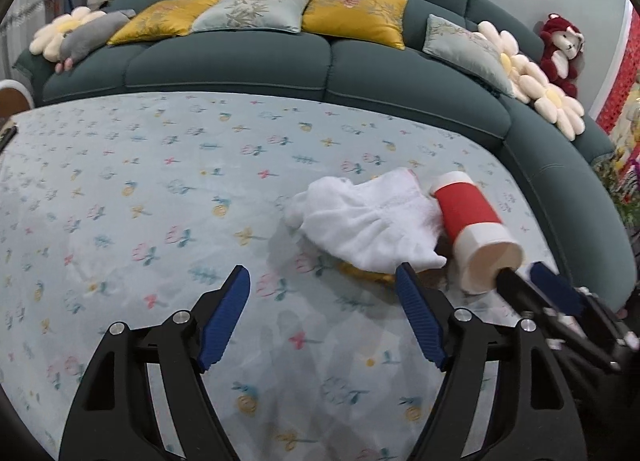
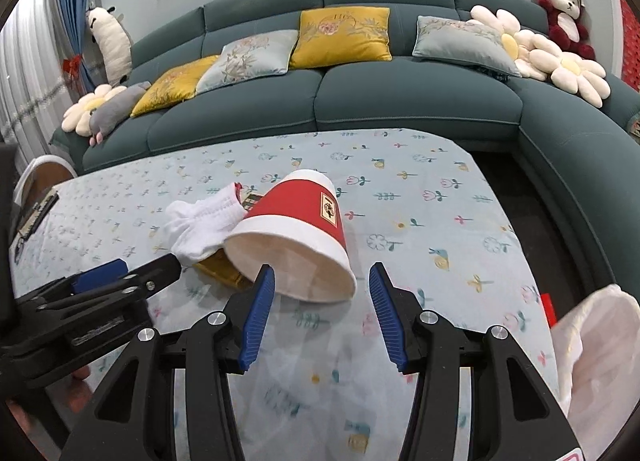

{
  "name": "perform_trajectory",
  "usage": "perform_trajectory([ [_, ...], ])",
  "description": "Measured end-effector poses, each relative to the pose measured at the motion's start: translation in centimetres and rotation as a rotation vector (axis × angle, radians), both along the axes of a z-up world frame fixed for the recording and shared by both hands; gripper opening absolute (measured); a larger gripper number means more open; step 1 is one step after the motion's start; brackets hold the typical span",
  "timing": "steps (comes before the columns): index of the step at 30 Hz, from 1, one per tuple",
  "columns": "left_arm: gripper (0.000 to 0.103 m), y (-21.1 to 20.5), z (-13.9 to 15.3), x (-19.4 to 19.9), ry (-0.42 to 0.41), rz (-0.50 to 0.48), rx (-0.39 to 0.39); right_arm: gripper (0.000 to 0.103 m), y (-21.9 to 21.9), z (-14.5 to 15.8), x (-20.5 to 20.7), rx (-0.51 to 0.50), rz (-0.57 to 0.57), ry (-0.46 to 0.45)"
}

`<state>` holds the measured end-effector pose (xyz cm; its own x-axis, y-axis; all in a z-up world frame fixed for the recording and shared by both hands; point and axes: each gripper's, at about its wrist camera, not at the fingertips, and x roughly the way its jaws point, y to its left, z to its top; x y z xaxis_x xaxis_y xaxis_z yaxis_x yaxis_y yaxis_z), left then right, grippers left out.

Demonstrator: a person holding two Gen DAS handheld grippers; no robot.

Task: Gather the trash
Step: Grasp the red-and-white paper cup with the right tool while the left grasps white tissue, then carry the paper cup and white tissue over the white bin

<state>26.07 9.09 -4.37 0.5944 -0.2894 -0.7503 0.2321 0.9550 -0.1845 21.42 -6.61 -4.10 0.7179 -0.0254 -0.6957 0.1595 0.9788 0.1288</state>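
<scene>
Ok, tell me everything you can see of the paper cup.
The paper cup is red around the middle with white bands at the rim and base and a small square label. It looks empty, lying on its side on the flowered tablecloth, mouth toward the right gripper, whose open jaws straddle its rim. A white cloth lies against it.

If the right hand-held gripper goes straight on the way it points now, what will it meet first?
Most likely the paper cup: it lies on its side with its open mouth just ahead of the right hand-held gripper, whose jaws stand apart; exact depth is unclear.
</scene>
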Motion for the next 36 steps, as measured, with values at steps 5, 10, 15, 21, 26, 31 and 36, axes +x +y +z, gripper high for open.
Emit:
perform_trajectory([
  [5,0.084,-0.4,0.9,0.4,0.003,-0.017,-0.101,0.048,-0.6,-0.4,1.0,0.002,-0.006,0.002],
  [10,0.083,-1.7,0.9,1.9,0.001,0.008,-0.074,0.027,-0.9,-1.0,1.8,0.003,-0.002,0.014],
  [15,0.053,-2.6,0.1,2.5,0.008,0.007,-0.04,0.006,-1.1,-1.3,1.7,0.021,0.005,0.02],
  [21,0.014,-3.2,0.7,1.3,-0.043,-0.003,0.024,0.003,-0.9,-0.2,0.5,0.011,0.003,-0.016],
  [26,0.006,-3.6,1.4,-0.1,-0.058,-0.021,0.038,0.003,-1.3,0.6,-0.9,0.028,-0.012,-0.035],
  [31,0.006,-4.2,2.6,-2.0,-0.076,-0.037,0.038,0.003,-1.8,1.7,-2.8,0.044,-0.031,-0.057],
  [36,0.006,-5.4,4.1,-4.0,-0.095,-0.063,0.033,0.003,-3.0,3.0,-5.4,0.056,-0.06,-0.078],
])
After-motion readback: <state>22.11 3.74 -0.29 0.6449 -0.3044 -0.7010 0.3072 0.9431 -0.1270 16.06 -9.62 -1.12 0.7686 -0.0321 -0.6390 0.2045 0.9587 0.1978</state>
